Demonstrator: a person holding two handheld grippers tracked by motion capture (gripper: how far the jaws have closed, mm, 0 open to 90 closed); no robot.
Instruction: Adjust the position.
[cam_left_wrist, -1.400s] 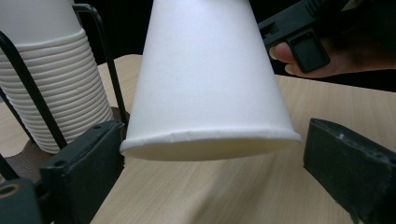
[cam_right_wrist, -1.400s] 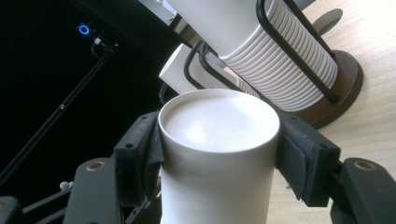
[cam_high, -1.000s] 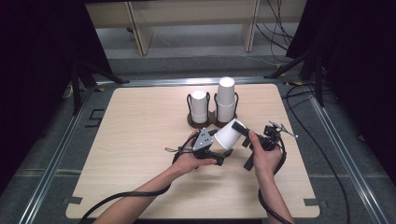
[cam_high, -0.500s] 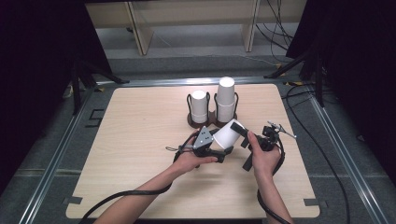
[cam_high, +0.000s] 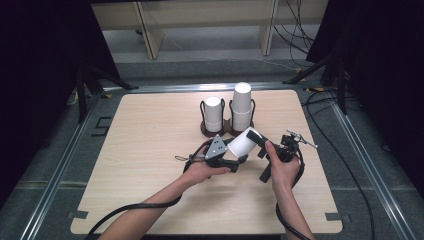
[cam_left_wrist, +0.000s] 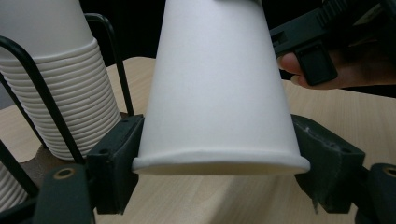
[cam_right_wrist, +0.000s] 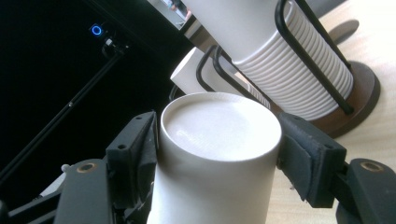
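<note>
Wooden table (cam_high: 150, 150), white paper cup (cam_high: 243, 144) (tilted), both jaws clamping it

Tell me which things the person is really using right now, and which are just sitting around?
Being used:
- white paper cup, gripped at its rim end by the left gripper and at its closed end by the right gripper

Just sitting there:
- two stacks of cups in a black wire holder on the table
- cables on the floor behind the table
</note>
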